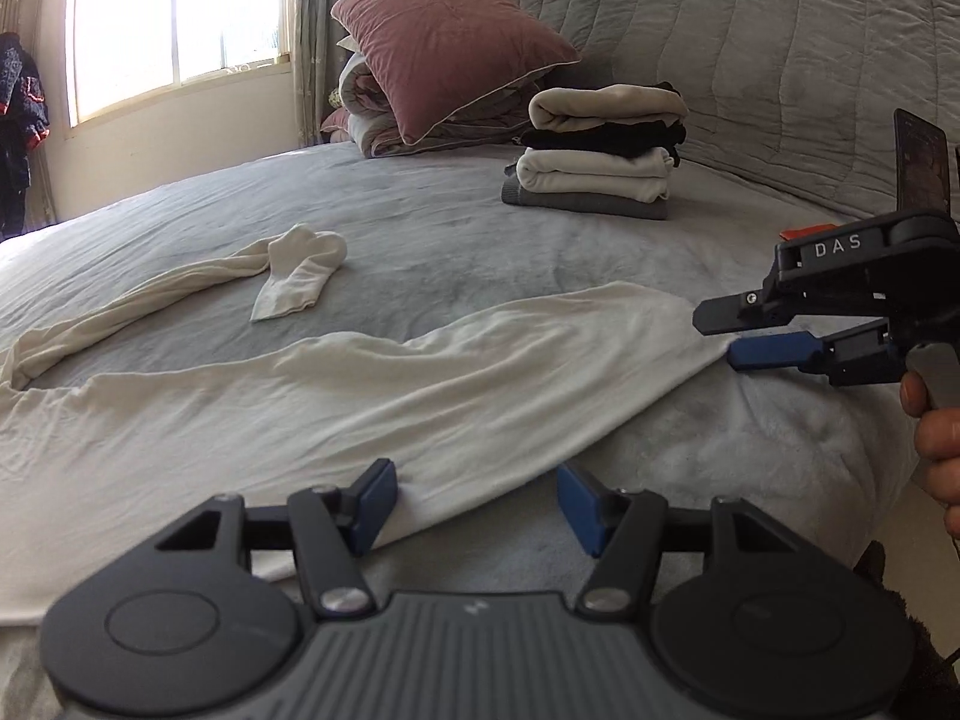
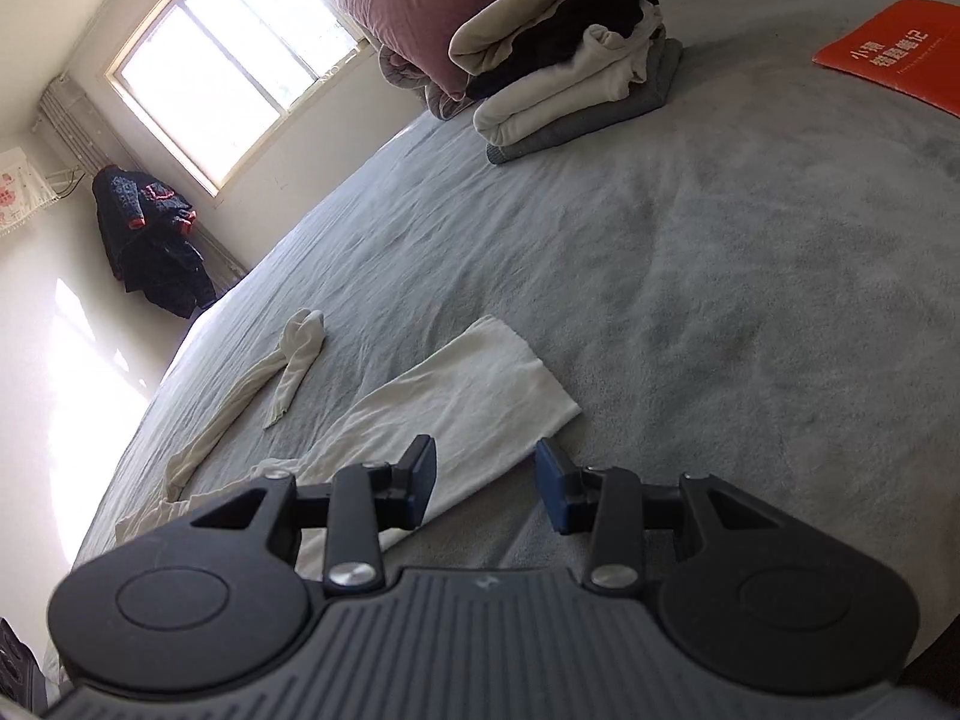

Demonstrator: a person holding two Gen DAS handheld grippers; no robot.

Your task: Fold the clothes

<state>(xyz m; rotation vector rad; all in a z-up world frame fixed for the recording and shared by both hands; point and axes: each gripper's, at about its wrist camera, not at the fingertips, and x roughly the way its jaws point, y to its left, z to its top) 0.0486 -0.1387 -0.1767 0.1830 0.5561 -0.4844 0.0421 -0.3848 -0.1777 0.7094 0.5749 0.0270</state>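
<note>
A cream shirt [image 1: 336,396] lies spread on the grey bed [image 1: 480,252]. One sleeve [image 1: 288,273] trails off toward 10 o'clock. A stack [image 1: 600,150] of folded clothes sits at 1 o'clock, well apart, with a pink pillow [image 1: 444,42] beside it and an orange booklet [image 2: 888,54] farther right.

The left gripper [image 1: 477,501] is wide open over the shirt's near edge, holding nothing. The right gripper [image 1: 720,336] is open too, at the shirt's right corner; it may touch the cloth. Bare bed lies between shirt and stack.

One cream garment [image 1: 336,396], four folded clothes stacked [image 1: 600,150], one pink pillow [image 1: 447,39], one orange booklet [image 2: 894,54].
</note>
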